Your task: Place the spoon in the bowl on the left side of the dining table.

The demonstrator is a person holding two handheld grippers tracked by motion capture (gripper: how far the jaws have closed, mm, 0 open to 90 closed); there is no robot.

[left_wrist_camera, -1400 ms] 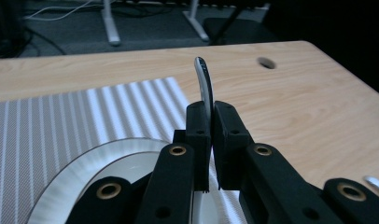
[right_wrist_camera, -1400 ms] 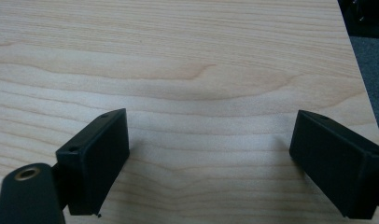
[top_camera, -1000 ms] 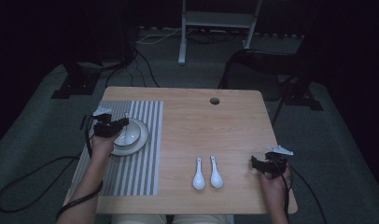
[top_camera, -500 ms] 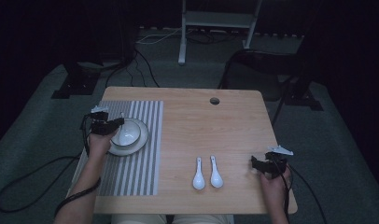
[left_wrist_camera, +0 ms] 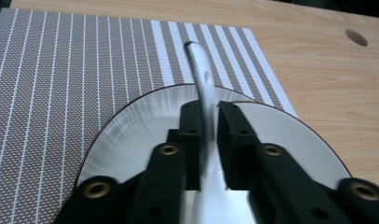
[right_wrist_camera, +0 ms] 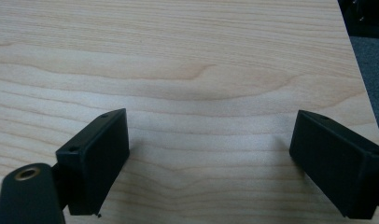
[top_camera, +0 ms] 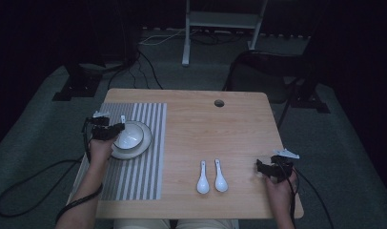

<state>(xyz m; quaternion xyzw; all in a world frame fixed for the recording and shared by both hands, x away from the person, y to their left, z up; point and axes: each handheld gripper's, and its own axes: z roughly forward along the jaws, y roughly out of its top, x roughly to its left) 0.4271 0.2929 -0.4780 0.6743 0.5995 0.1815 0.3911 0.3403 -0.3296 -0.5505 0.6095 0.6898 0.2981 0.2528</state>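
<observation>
Since the earlier frames the left gripper [top_camera: 116, 128] has slid a little toward the table's left edge along the bowl's rim, while the right gripper [top_camera: 261, 168] has stayed put. The wooden table [top_camera: 220, 129] carries a striped placemat [top_camera: 139, 176] along its left edge, reaching from the far edge almost to the near one. On the mat's far half rests a white plate [top_camera: 145, 143], and in it a white bowl [top_camera: 130, 135]. The left gripper's jaws are pinched on the bowl's thin rim [left_wrist_camera: 202, 88], one inside and one outside, above the plate [left_wrist_camera: 131, 135]. Two white spoons [top_camera: 211, 177] lie side by side near the near edge, right of the mat, handles pointing away. Near the near right corner the right gripper [right_wrist_camera: 208, 154] hovers low over bare wood, jaws spread wide with nothing between.
</observation>
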